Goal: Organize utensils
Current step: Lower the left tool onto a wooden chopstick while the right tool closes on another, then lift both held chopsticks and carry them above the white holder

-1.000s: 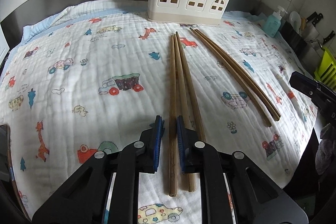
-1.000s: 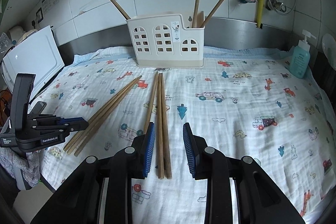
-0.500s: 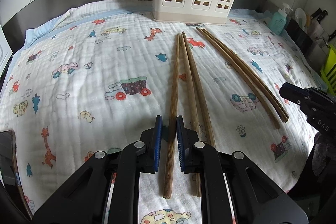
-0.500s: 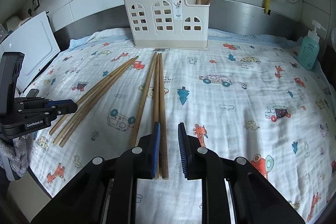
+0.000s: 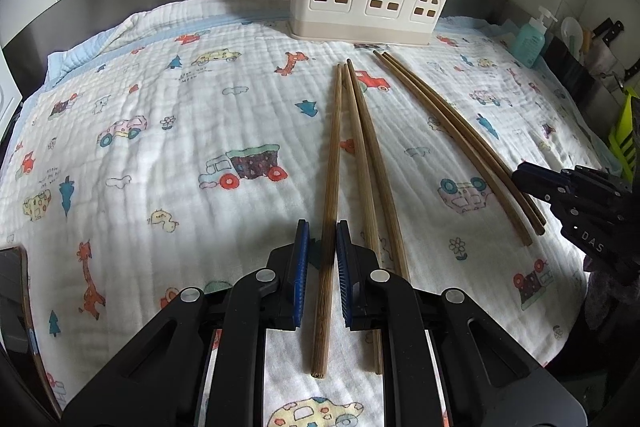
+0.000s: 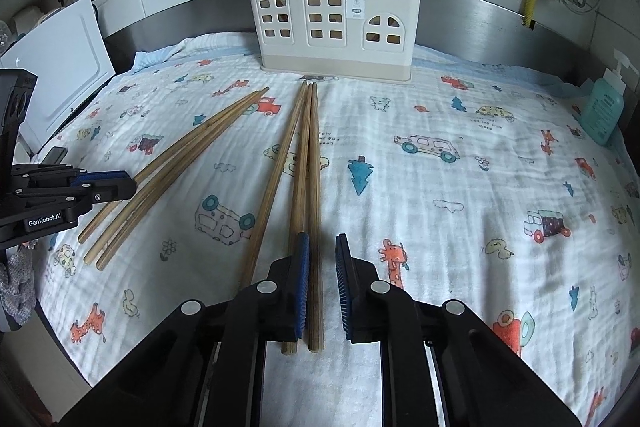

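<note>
My left gripper [image 5: 322, 227] is shut on one long wooden chopstick [image 5: 332, 167], gripped near its thick end. Two more chopsticks [image 5: 372, 167] lie just right of it on the printed cloth [image 5: 160, 147]. In the right wrist view this gripper [image 6: 124, 183] shows at the near end of the left trio [image 6: 180, 163]. My right gripper [image 6: 322, 239] sits low over the other trio. Its jaws are closing, with the rightmost chopstick [image 6: 315, 167] between the pads. It appears at the right edge of the left wrist view [image 5: 520, 175]. A cream utensil holder [image 6: 320, 27] stands at the back with several sticks in it.
A teal soap bottle [image 6: 602, 111] stands at the cloth's far right corner, with knives [image 5: 608, 31] and a green rack [image 5: 626, 139] beyond it. A white board [image 6: 60, 67] leans at the far left. A steel backsplash and tiled wall rise behind the holder.
My right gripper has come down toward the cloth and its jaws have narrowed around one chopstick. My left gripper keeps its grip in the same spot.
</note>
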`<state>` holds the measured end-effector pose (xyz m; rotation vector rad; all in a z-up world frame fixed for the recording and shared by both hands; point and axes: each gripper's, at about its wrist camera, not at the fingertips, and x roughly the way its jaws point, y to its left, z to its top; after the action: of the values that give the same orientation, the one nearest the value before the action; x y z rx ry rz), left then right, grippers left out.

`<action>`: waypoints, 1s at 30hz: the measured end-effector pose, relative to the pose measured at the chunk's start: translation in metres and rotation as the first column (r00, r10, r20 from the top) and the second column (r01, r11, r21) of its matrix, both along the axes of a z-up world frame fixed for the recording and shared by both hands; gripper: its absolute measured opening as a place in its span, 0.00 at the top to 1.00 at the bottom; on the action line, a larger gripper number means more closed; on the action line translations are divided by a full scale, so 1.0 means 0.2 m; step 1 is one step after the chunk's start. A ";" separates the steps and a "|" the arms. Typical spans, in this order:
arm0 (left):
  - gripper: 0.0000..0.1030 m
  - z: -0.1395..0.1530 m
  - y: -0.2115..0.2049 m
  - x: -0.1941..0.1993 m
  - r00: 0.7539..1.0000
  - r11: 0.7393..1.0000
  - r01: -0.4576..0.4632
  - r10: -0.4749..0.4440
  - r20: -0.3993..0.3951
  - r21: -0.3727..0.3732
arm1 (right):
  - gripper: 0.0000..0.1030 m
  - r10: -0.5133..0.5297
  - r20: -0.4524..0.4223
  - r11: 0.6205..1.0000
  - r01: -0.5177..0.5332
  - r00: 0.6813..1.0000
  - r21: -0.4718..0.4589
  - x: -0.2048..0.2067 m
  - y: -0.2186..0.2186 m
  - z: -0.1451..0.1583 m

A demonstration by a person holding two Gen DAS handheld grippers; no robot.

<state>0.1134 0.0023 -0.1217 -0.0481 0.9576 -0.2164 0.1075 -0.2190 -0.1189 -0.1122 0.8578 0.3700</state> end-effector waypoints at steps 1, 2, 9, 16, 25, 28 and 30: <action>0.87 0.00 0.00 0.00 1.000 1.000 0.000 0.000 0.000 0.000 | 0.88 0.006 -0.003 1.000 -0.006 1.000 -0.007 0.00 0.01 0.00; 0.87 0.00 0.00 0.00 1.000 1.000 0.000 0.000 0.000 -0.001 | 0.89 0.012 -0.006 1.000 -0.012 1.000 -0.017 0.00 0.02 -0.01; 0.87 0.00 0.00 -0.02 1.000 1.000 0.002 -0.002 -0.003 -0.021 | 0.89 0.010 -0.001 1.000 -0.010 1.000 -0.014 0.00 0.01 -0.02; 0.86 -0.01 -0.02 -0.04 1.000 1.000 0.006 -0.006 0.014 -0.011 | 0.92 -0.009 0.019 1.000 0.009 1.000 -0.015 -0.02 0.01 -0.02; 0.94 0.01 -0.02 -0.04 1.000 1.000 -0.008 0.008 0.018 -0.028 | 0.93 -0.025 0.055 1.000 0.024 0.998 0.018 -0.08 -0.01 0.07; 0.94 0.03 -0.02 -0.04 0.999 0.999 0.004 -0.003 0.033 -0.034 | 0.93 -0.031 0.097 0.999 0.029 0.995 0.026 -0.10 -0.03 0.16; 0.94 0.07 -0.01 -0.05 0.999 0.999 0.004 -0.002 0.048 -0.047 | 0.94 -0.039 0.126 0.999 0.035 0.991 0.038 -0.12 -0.04 0.22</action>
<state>0.1035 0.0002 -0.1086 -0.0845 0.9053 -0.2423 0.0842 -0.2276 -0.0741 -0.0854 0.7260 0.3399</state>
